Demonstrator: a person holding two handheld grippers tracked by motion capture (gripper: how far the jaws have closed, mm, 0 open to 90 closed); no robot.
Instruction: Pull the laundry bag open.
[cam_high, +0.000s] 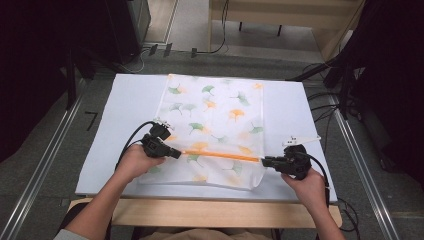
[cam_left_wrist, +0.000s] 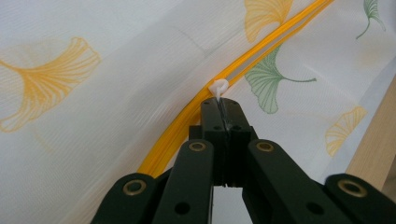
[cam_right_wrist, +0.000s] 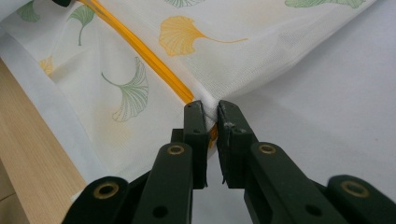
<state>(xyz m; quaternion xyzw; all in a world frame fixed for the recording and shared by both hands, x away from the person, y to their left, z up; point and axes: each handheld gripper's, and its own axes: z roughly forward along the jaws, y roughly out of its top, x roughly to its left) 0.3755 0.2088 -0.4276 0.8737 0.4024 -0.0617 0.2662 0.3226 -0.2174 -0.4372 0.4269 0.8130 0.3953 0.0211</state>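
1. A white mesh bag printed with green and orange ginkgo leaves (cam_high: 210, 130) is spread flat on a white rectangular board (cam_high: 125, 100), from the board's centre up to its 12 o'clock edge.
2. An orange zip track (cam_high: 220, 155) is seen running across the bag near its 6 o'clock edge.
3. The left gripper (cam_high: 176, 153) is held at the 9 o'clock end of the zip track, its jaws fully closed.
4. In the left gripper view, a small white zip slider (cam_left_wrist: 218, 87) is pinched at the tips of the left gripper (cam_left_wrist: 221, 105).
5. The right gripper (cam_high: 265, 161) is held at the 3 o'clock end of the track.
6. In the right gripper view, the right gripper (cam_right_wrist: 211, 112) is clamped narrowly on the bag's corner, where the zip track (cam_right_wrist: 154, 60) ends.
7. A pale wooden table edge (cam_high: 220, 212) is seen at 6 o'clock below the board.
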